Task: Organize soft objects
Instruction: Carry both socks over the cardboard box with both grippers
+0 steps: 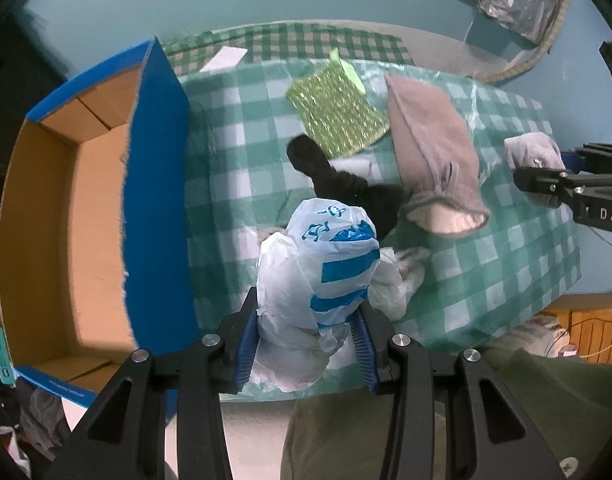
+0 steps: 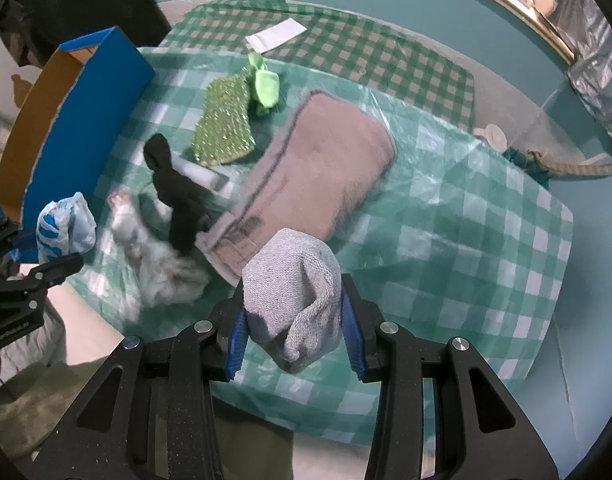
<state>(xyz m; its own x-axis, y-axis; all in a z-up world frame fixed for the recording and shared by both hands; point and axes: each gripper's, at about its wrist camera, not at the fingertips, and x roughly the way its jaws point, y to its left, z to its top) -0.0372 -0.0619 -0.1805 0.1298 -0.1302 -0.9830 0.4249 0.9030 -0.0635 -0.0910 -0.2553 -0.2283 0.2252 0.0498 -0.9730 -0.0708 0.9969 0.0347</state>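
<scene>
Left wrist view shows my left claw [image 1: 306,344] clamped on a crumpled plastic bag [image 1: 321,264] above the table's near edge, beside the cardboard box [image 1: 66,216]; my right claw [image 2: 294,336] grips a grey knit sock [image 2: 294,296] over the checked table [image 2: 465,240]; slippery plastic could slide from the pads [image 1: 245,350]; the sock's hanging end might snag the brown cloth [image 2: 317,168] lying near the middle.
</scene>
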